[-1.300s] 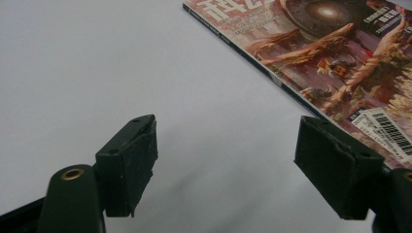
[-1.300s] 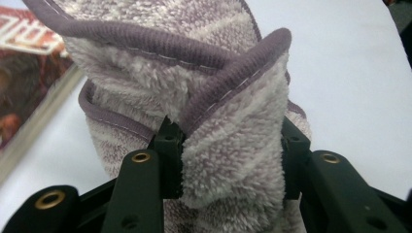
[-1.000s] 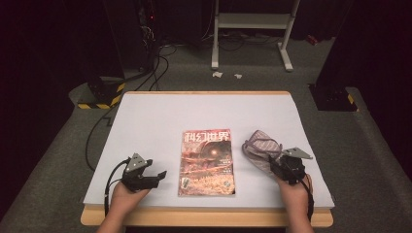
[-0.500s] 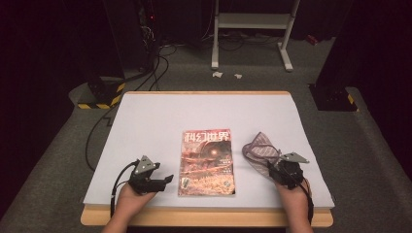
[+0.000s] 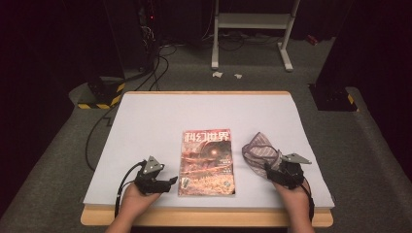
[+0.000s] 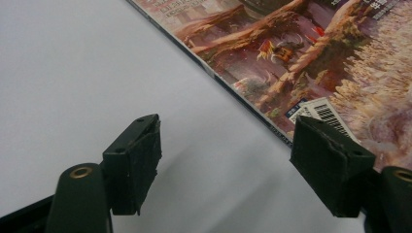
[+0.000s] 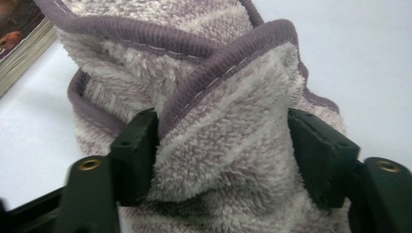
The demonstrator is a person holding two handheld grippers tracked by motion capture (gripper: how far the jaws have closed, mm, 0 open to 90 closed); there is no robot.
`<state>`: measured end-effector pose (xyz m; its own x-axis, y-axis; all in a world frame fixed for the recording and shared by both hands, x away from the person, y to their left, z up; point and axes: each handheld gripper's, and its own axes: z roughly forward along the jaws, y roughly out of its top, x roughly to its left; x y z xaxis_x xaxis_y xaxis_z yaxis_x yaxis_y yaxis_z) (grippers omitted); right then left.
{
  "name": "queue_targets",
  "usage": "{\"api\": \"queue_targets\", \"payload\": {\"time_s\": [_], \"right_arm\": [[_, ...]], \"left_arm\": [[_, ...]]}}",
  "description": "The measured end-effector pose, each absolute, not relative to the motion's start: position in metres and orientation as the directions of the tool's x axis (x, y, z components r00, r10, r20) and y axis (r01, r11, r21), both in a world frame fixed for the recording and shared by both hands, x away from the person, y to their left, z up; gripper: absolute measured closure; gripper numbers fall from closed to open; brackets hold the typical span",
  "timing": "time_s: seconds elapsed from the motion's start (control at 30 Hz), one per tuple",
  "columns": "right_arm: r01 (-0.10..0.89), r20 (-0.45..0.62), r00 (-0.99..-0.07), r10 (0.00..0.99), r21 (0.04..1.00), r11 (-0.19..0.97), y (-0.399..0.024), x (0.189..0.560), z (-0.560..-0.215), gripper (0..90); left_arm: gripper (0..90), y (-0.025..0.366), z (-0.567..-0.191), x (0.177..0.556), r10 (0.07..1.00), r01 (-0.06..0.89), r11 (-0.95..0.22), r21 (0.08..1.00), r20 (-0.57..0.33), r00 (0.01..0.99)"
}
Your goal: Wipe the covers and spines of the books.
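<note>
White tabletop (image 5: 160, 126): right gripper (image 5: 277, 167) straddles the fleece cloth (image 5: 260, 151), unclamped; spread left gripper (image 5: 167, 182) must reach the magazine (image 5: 206, 162).

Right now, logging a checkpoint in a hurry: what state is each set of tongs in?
Left tongs: open, empty, beside the glossy paper magazine.
Right tongs: open around the fuzzy mauve cloth, not yet clamped.

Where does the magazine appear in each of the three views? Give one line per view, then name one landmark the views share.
High view: the magazine lies flat at the table's centre, between the two grippers.
Left gripper view: its lower corner with the barcode fills the upper right, just beyond the right jaw.
Right gripper view: a sliver of its page edges sits at the upper left, beside the towel.
Shared landmark: the white table surface.
</note>
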<state>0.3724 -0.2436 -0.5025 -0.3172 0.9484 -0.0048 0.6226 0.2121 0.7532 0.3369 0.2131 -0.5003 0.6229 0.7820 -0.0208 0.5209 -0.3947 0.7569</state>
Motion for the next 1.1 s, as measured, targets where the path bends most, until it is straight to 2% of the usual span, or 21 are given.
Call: {"api": "queue_targets", "payload": {"time_s": [0.1,0.37,0.63,1.1], "right_arm": [[0.620,-0.018,-0.306,0.952,0.755,0.214,-0.242,0.371,-0.499,25.9],[0.563,0.006,-0.315,0.949,0.806,0.182,-0.241,0.358,-0.476,24.5],[0.509,0.001,-0.379,0.925,0.836,0.207,-0.222,0.346,-0.457,24.1],[0.499,0.012,-0.516,0.856,0.817,0.290,-0.170,0.336,-0.471,27.6]], "left_arm": [[26.9,0.210,-0.500,0.338,0.778,0.521,-0.400,0.754,-0.020,0.628],[26.9,0.204,-0.501,0.340,0.765,0.526,-0.404,0.748,-0.039,0.643],[26.5,0.194,-0.503,0.339,0.740,0.518,-0.435,0.737,-0.035,0.672],[24.2,0.186,-0.504,0.337,0.735,0.521,-0.426,0.740,-0.053,0.676]]}}
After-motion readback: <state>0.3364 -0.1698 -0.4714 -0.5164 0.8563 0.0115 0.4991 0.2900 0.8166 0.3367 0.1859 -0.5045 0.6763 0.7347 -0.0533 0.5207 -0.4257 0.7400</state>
